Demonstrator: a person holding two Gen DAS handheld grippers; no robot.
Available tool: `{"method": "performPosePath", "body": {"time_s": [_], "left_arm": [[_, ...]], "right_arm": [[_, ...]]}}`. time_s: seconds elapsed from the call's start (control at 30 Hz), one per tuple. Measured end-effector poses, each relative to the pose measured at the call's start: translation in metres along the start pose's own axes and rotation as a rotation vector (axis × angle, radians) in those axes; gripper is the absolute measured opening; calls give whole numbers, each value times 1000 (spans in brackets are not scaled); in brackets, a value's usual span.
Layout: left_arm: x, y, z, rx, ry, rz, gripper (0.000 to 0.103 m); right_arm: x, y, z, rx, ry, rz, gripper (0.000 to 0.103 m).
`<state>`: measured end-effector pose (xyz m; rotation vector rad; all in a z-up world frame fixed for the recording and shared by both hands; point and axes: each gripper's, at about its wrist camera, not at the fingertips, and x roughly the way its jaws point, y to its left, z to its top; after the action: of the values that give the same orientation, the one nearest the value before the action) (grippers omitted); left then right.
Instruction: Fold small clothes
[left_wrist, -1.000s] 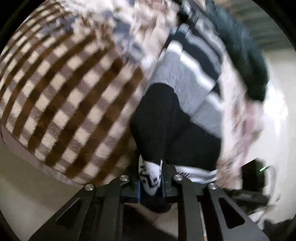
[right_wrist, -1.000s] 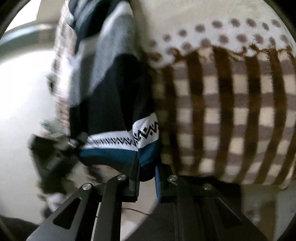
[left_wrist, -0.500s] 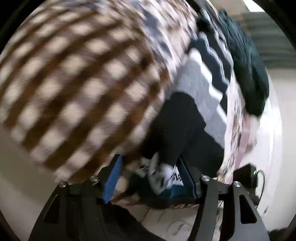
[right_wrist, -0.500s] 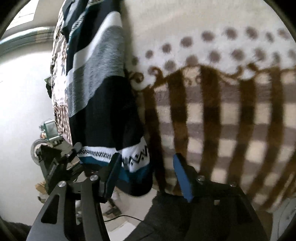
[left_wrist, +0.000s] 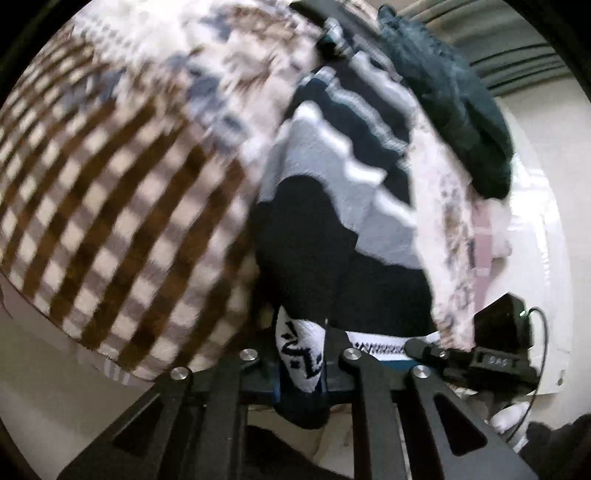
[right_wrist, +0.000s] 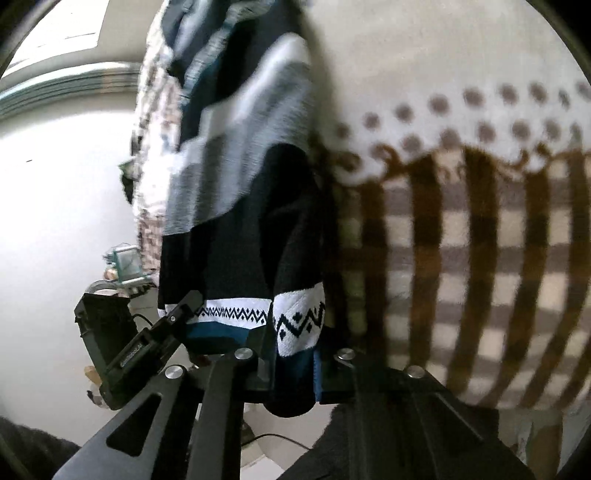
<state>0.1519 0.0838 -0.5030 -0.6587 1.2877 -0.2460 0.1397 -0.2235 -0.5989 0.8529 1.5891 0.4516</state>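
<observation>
A small knitted sweater (left_wrist: 332, 229), black with grey, white and navy stripes and a white zigzag hem band, lies on the checked blanket (left_wrist: 110, 206). My left gripper (left_wrist: 301, 363) is shut on one corner of the hem. My right gripper (right_wrist: 295, 363) is shut on the other hem corner, with the sweater (right_wrist: 236, 229) running away from it. The left gripper also shows in the right wrist view (right_wrist: 147, 350), and the right gripper shows in the left wrist view (left_wrist: 476, 360).
A brown and cream checked blanket (right_wrist: 461, 266) with a white dotted part (right_wrist: 461, 122) covers the surface. A dark teal garment (left_wrist: 450, 99) and a floral cloth (left_wrist: 447, 236) lie beyond the sweater. White floor or wall (right_wrist: 55, 192) lies past the blanket's edge.
Half a second ago both grippers were open around the hem corners. Now both are shut on the hem again, as they were a second ago.
</observation>
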Motion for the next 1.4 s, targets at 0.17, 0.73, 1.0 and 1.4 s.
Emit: {"method": "performPosePath", "body": {"time_s": [0.17,0.73,1.0,1.4], "left_arm": [[-40,-36,37,31,-82,-86,11],[38,-123,357,120,-207,-254,11],[87,-84,463,-63,-153,-317,56],[160,-138,435,467,-16,102,64]], "right_arm": [[-50,34,11,-36,-87,72,13],[-118,170,296,-186,-481,33,13],[-82,151,448,-22,-434,15,45],[-70,122,459,-48,-427,-139,62]]}}
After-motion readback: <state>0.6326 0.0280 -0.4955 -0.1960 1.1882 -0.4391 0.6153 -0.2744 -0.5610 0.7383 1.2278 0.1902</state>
